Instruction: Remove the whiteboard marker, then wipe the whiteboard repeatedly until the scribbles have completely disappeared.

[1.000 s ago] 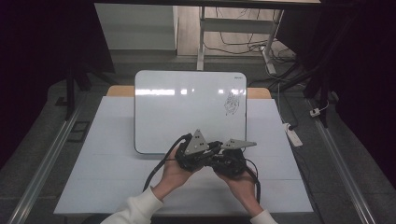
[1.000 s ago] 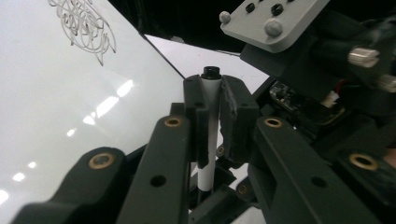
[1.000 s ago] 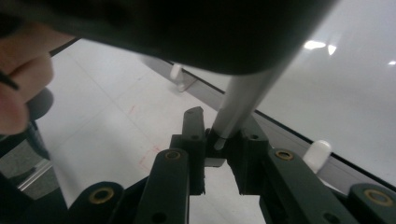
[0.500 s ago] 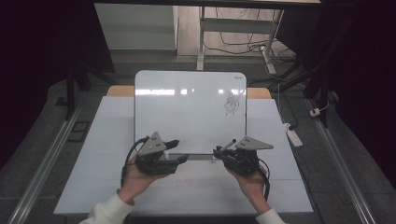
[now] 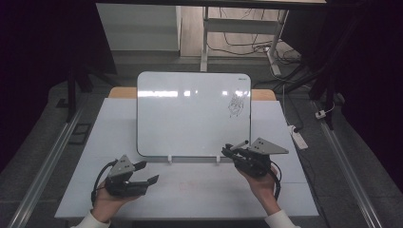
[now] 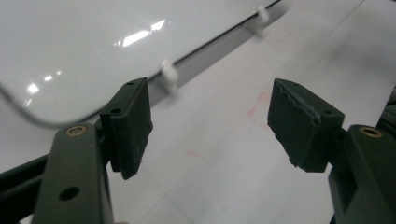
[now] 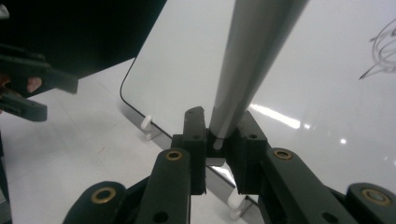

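Observation:
A whiteboard [image 5: 190, 114] stands propped on the white table [image 5: 190, 199], with a black scribble [image 5: 236, 105] near its upper right corner. My right gripper [image 5: 227, 149] is at the board's lower right edge, shut on a grey marker [image 5: 239, 144]. In the right gripper view the marker [image 7: 252, 56] rises from between the jaws of the right gripper [image 7: 219, 126] in front of the board [image 7: 327, 84]. My left gripper [image 5: 148, 172] hovers low over the table's front left. Its jaws have just been opening and hold nothing. The left gripper [image 6: 210, 121] faces the board's lower edge [image 6: 84, 42].
Small white clips [image 5: 169, 159] support the board's lower edge. A white power strip [image 5: 297, 137] lies on the floor off the table's right side. Cables [image 5: 247, 45] and table legs are behind the board. Metal rails run along both sides.
The two grippers were close together at the front middle. The left one has swung away to the left and down with its jaws opened. The right one shifted slightly right, still holding the marker.

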Demonstrator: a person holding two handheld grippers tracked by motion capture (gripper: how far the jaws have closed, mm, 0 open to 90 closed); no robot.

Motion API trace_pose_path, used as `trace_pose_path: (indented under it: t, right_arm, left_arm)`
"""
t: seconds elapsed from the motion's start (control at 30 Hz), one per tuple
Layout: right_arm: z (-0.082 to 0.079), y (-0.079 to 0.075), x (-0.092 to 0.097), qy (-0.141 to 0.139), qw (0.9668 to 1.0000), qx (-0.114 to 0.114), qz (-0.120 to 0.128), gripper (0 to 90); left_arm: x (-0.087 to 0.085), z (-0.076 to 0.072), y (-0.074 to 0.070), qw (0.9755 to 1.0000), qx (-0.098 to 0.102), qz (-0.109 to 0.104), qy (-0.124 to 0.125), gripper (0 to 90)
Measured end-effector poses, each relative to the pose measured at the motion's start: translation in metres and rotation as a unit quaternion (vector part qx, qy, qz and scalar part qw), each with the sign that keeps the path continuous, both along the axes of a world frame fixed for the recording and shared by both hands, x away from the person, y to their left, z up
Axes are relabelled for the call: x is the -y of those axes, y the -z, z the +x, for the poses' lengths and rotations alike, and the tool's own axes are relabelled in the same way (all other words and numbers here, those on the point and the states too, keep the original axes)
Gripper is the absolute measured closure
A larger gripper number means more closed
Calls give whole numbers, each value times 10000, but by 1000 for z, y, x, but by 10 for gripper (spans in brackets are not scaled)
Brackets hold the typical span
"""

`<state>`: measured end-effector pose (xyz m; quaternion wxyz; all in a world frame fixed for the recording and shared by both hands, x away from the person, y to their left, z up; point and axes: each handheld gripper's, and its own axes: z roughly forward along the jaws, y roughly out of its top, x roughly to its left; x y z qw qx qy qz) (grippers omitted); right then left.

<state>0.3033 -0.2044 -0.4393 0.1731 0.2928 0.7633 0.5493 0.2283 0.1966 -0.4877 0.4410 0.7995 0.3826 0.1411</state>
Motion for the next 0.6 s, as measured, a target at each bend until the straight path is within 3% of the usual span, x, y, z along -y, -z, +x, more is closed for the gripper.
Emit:
trace_pose_path:
  t: [0.23,0.6]
  right_arm:
    - [1,-1,8,221,9996,142,102,777]
    - [9,-2,11,301,9989,343,99,777]
  left_arm:
    - [-20,-3,16,9997,-131,54,-185,309]
    - [-22,2,22,9994,-202,130,-260,290]
